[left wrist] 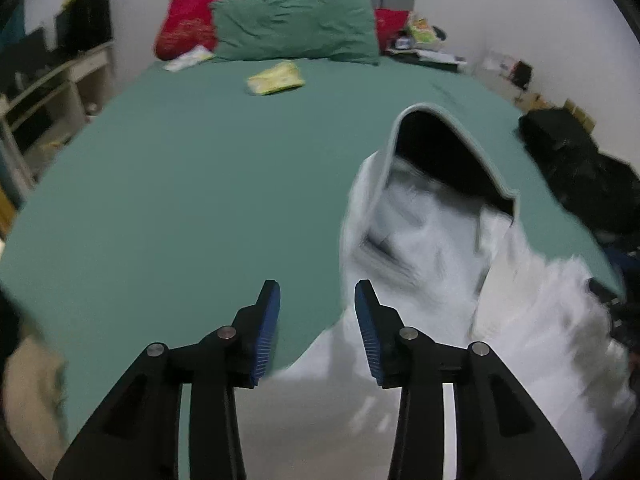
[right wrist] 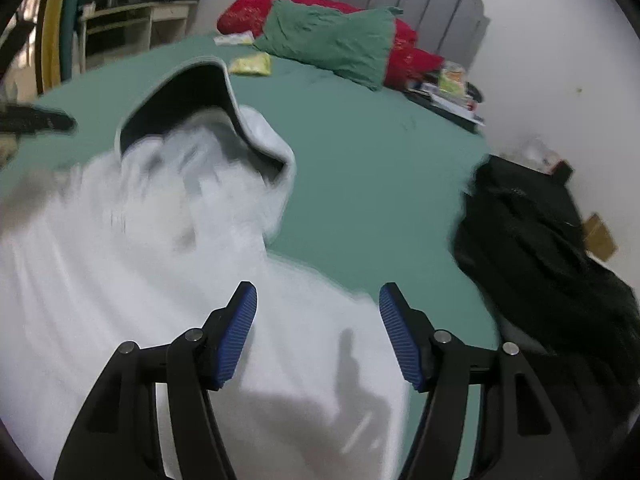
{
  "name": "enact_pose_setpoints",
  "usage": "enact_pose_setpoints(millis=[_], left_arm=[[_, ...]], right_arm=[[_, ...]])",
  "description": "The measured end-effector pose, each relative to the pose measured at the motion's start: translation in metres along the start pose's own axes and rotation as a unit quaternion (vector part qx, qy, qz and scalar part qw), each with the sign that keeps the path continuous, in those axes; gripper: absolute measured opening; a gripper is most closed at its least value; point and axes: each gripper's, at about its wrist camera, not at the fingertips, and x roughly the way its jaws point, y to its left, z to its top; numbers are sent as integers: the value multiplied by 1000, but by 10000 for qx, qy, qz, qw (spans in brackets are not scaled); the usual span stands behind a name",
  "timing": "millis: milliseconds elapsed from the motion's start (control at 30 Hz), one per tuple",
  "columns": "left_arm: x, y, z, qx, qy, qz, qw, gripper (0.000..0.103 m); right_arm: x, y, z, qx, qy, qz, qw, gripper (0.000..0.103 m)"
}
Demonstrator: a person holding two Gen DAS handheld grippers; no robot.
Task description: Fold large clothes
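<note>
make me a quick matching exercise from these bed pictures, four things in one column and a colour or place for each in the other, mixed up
Things:
1. hooded garment
2. pillow
3. cushion
4. packet

Descriptions:
A. red, at the headboard
B. white, on the near part of the bed
C. yellow, lying alone on the sheet in front of the pillow
D. green, leaning on the red one

Pairs: 1-B, 2-D, 3-A, 4-C
</note>
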Motion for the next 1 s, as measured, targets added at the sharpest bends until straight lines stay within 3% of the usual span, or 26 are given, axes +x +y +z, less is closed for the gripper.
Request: enact_pose_setpoints(millis=[133,233,300,333,400,433,600,700,733,833,933,1000], left_arm=[[42,-16,20,74,-21,-56,10000,41],[76,-17,21,147,364,88,9992,41],[75,-12,15,132,322,68,9994,18],[72,-10,12,192,320,128,9992,13],[60,-3,6,287,210,233,9991,10],[52,1,4,362,139,321,9987,9],[25,15,-5,919,-21,637,9937,8],[26,14,-14,1093,285,544,9921,23],[25,15,-17,1086,379,531,9919,34],[8,21,-20,968,396,372,9938,40],[-21,33,-19,592,255,102,9979,48],[-40,42,-17,328,20,73,9994,51]], right_arm=[[40,-12,40,484,-67,797,9956,64],[70,-12,59,706,60,1234,9898,52],[87,-11,65,806,187,1380,9870,49],[98,-11,67,834,242,1434,9858,40],[118,-11,67,866,407,1578,9828,5],[118,-10,65,891,413,1560,9829,3],[70,-9,48,564,80,1133,9919,3],[59,-12,27,531,295,1083,9923,3],[61,-13,23,529,385,1086,9919,3],[69,-19,7,720,722,1292,9864,5],[67,-30,6,934,878,1573,9792,13],[56,-37,7,884,827,1606,9796,31]])
